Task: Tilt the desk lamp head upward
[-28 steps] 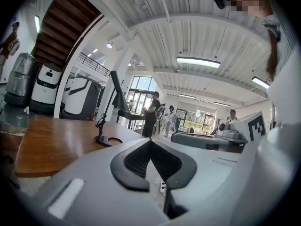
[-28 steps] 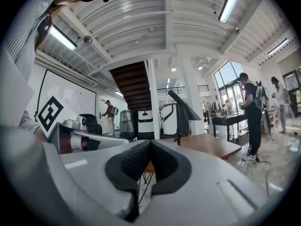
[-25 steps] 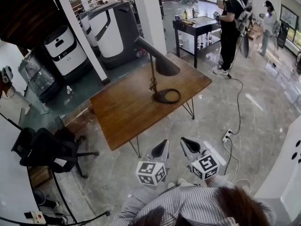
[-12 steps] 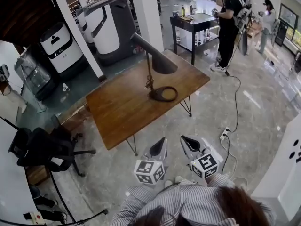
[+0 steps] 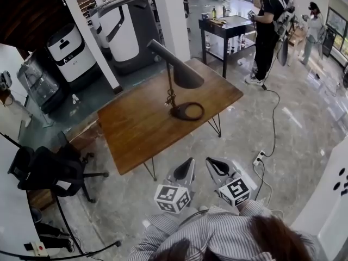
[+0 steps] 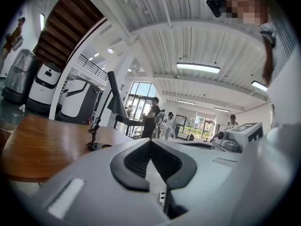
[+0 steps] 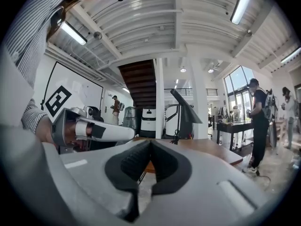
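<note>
1. State of the rig. The left tongs and the right tongs sat side by side, low and close to my torso. Both were well apart from the tabletop. In each gripper view the dark pads met at the tip. Both tongs were fully closed, with nothing between them.

2. Location of the workpiece. The desk lamp stood upright toward the far right part of the wooden tabletop. Its ring base lay flat on the wood. The lamp head, a dark cone, sloped down from the top of the thin stem, with its wide mouth facing the base. The head was untouched, so I judged the task as not yet begun and the step in hand as the approach.

3. Recommended procedure, as I judged it.
- Bring both tongs over the near tabletop edge before opening either.
- Open the right tongs wide enough to take the lower rim of the shade, or keep them closed and push up from beneath the rim.
- Rest the left tongs on the ring base to hold it down, since the base looked light and the stem tall.
- Raise the rim slowly, along the arc of the joint at the top of the stem.

4. Caution. A sideways push would probably slide or tip the lamp instead of turning the head.
</note>
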The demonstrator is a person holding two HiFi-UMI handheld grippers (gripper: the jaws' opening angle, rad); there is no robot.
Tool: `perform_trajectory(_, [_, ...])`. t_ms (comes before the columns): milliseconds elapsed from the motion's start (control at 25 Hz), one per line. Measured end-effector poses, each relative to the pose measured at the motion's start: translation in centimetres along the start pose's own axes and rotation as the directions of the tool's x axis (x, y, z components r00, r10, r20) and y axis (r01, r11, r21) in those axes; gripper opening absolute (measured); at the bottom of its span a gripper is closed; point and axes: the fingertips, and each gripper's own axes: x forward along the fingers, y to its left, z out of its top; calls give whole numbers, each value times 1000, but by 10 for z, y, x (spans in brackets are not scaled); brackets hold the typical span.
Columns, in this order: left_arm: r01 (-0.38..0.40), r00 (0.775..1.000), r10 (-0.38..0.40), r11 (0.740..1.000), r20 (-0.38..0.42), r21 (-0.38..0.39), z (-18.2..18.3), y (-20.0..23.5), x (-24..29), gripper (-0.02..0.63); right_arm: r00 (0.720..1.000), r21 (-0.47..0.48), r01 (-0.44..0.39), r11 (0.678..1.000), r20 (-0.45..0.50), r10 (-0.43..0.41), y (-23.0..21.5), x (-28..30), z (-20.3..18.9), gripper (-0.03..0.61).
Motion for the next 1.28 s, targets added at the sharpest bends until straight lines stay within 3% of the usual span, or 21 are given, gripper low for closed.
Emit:
perform_trajectory(320, [-28, 1000, 28, 999, -5, -33, -2, 30, 29, 0, 1000, 34, 11, 999, -19, -10, -31, 32, -11, 0])
perform_trajectory(640, [-24, 999, 22, 999, -48, -41, 12, 104, 77, 0, 999, 24, 23, 999, -23, -22, -60, 112, -10, 0])
perform_trajectory(880, [-6, 998, 5, 1000, -58, -15, 45, 168, 114, 0, 998, 28, 61, 998, 3, -62, -87, 189, 10, 0])
perform_trajectory(1120, [40, 999, -37, 993, -34, 114, 83, 223, 150, 0, 992, 8, 127, 992, -9, -127, -116, 259, 11, 0])
perform_trajectory(1280, [83, 996, -73, 959, -45, 272, 106, 243, 168, 0, 985, -12, 169, 985, -12, -170, -131, 296, 8, 0])
